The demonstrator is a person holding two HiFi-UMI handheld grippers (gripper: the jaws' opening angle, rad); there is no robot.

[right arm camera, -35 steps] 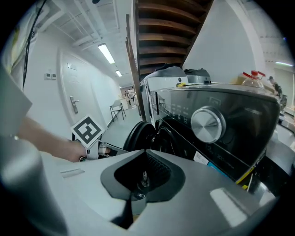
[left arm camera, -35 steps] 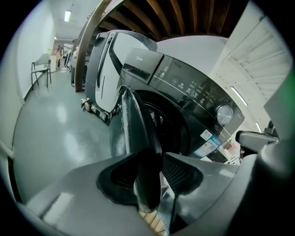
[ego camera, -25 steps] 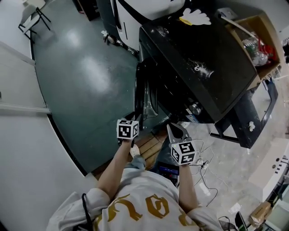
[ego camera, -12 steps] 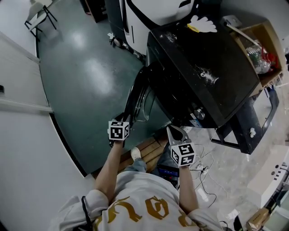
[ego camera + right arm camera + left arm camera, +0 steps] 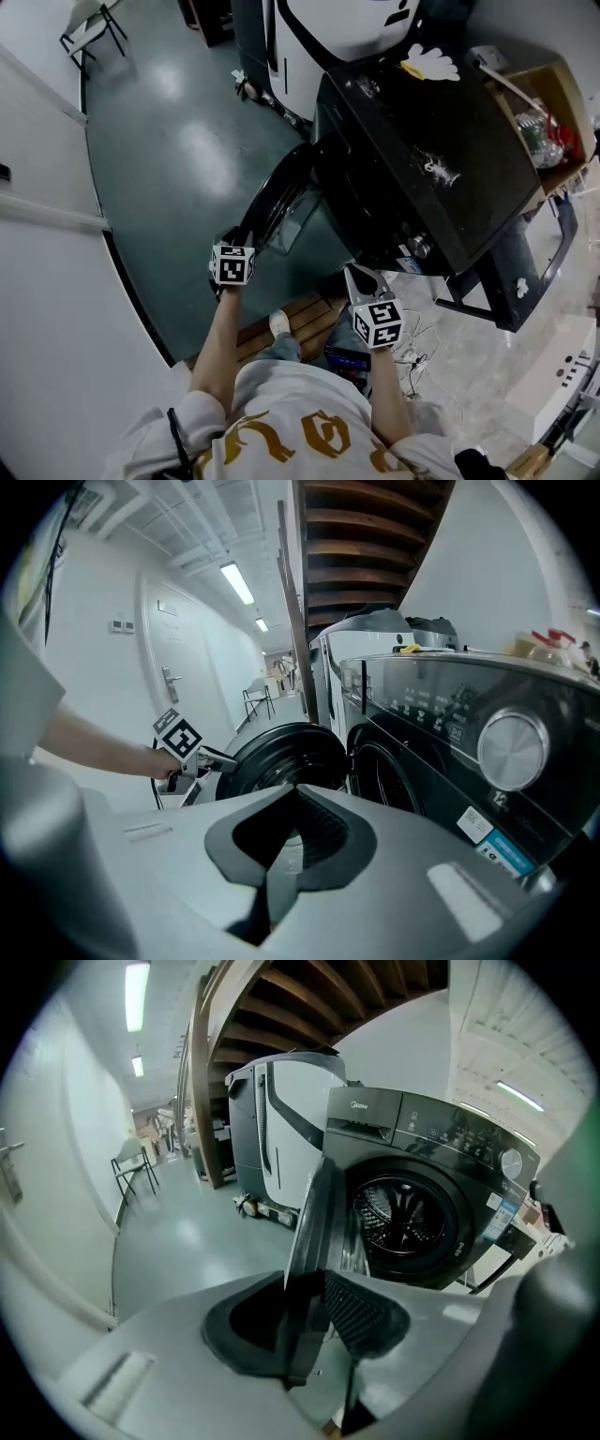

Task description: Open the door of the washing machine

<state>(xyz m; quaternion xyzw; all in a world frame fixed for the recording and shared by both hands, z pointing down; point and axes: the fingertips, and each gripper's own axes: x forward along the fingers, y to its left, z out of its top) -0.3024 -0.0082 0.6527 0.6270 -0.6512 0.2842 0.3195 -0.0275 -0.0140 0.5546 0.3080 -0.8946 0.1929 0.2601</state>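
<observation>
The black washing machine (image 5: 422, 159) stands in the middle of the head view, its round door (image 5: 279, 192) swung out to the left. In the left gripper view the door's edge (image 5: 314, 1222) runs between my jaws, and the left gripper (image 5: 314, 1290) is shut on it; the open drum (image 5: 408, 1218) shows behind. The left gripper (image 5: 242, 239) sits at the door's lower rim. My right gripper (image 5: 362, 274) hangs in front of the machine, shut with nothing in it (image 5: 286, 841). From there I see the door (image 5: 281, 757) and the control knob (image 5: 511, 747).
A white appliance (image 5: 328, 28) stands beside the machine. A cardboard box (image 5: 539, 84) of items is to its right, a white glove (image 5: 431, 64) on its top. Wooden slats (image 5: 281, 328) and cables (image 5: 422, 347) lie underfoot. A chair (image 5: 89, 23) stands far left.
The door has swung further out to the left, and my left gripper has moved left with its edge. The right gripper has stayed almost in place.
</observation>
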